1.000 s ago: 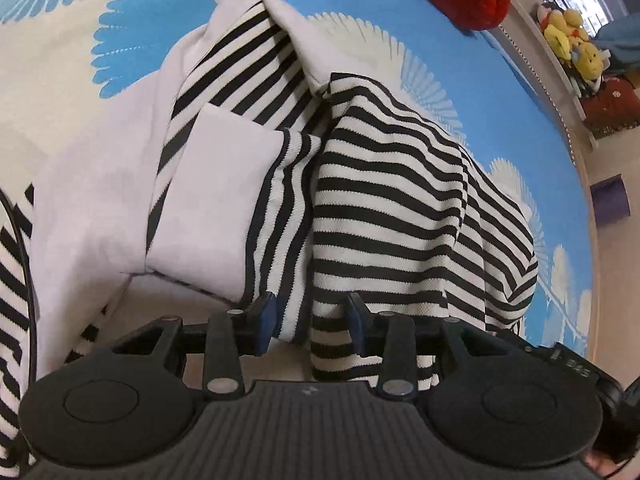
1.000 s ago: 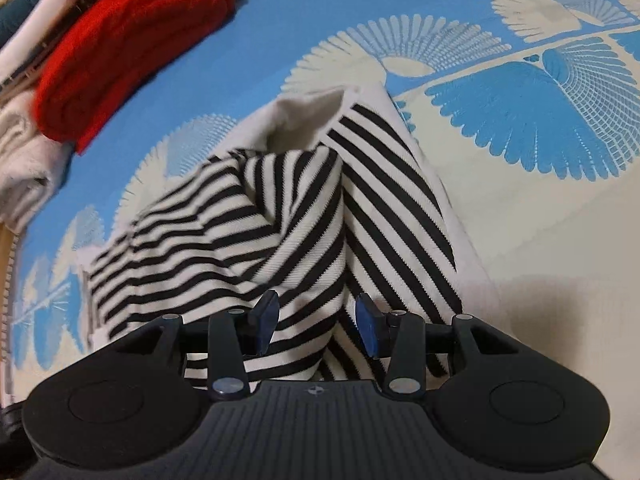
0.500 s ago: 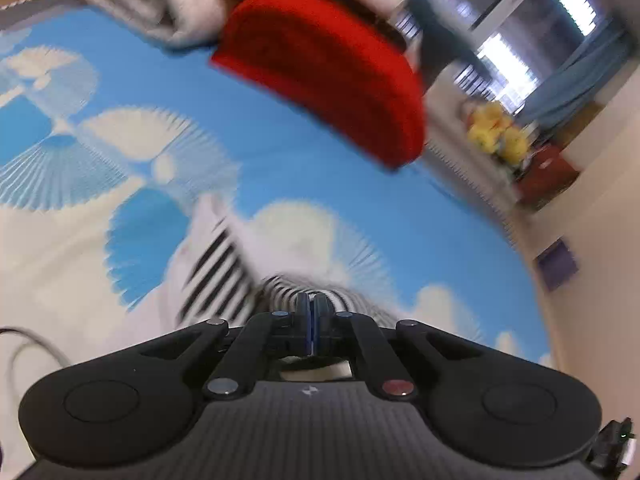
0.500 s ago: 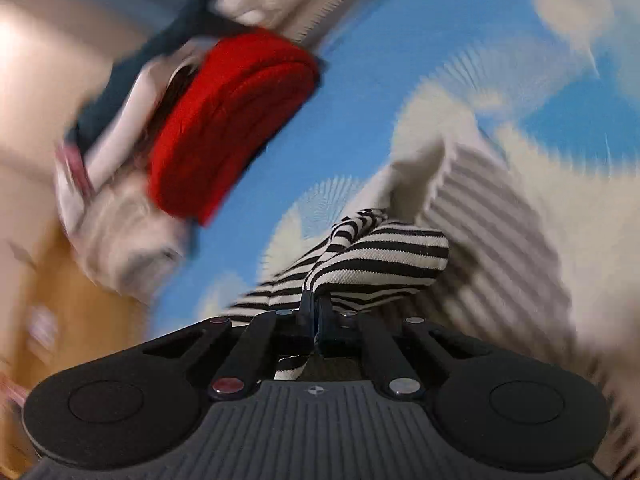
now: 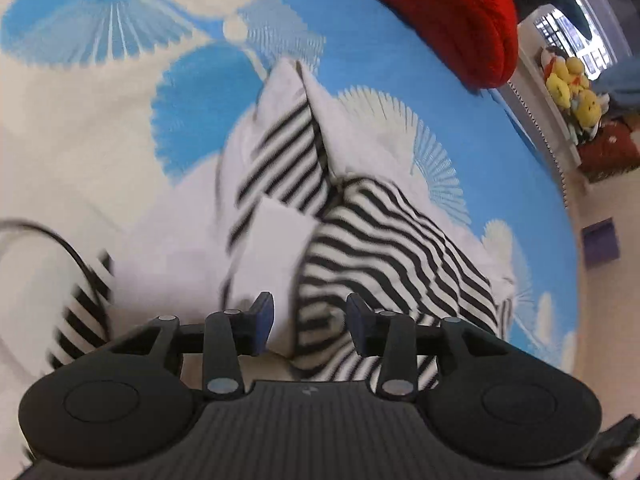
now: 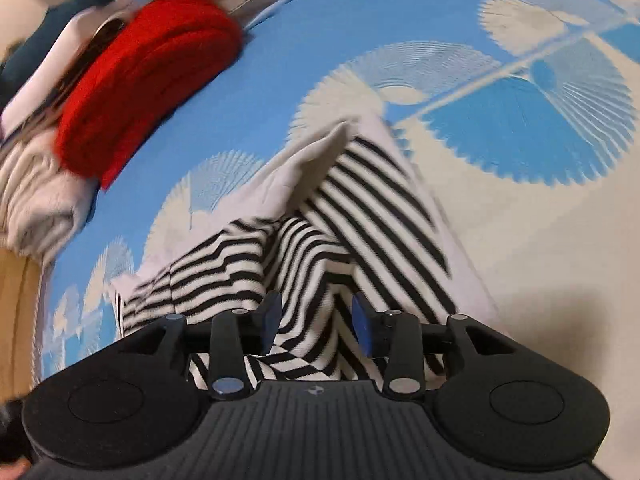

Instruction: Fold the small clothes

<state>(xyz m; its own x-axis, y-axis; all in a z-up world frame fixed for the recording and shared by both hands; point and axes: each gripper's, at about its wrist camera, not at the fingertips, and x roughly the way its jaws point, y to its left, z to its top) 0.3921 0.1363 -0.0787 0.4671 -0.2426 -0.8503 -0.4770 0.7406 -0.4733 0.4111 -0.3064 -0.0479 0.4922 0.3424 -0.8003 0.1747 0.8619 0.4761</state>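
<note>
Left gripper [image 5: 307, 322]: jaws have just been opening and stand part open, pads clear of cloth; nothing held. The striped garment [image 5: 372, 240] lies directly beyond them, a striped fold bulging up between the pads but not pinched.

Right gripper [image 6: 316, 322]: same condition, jaws have just been opening, part open, striped cloth showing in the gap, no grip.

Garment position: bunched on the blue fan-print bed cover [image 5: 380, 36], white lining turned out toward 12 o'clock, striped panels heaped toward 5 o'clock in the left view. Judgement: both hands let go together so the fold would settle under its own weight; the heap looks uneven, so the fold is likely partial and needs smoothing or a second pass.

Red knit item [image 6: 148, 80] sits at 10 o'clock in the right view, well apart from the garment, stacked against pale folded cloth [image 6: 32, 196]; probably the finished pile.

Containers: none visible holding clothes. Yellow plush toys [image 5: 572, 88] sit on a ledge at 2 o'clock in the left view. A black cable [image 5: 60, 240] crosses at 9 o'clock.
</note>
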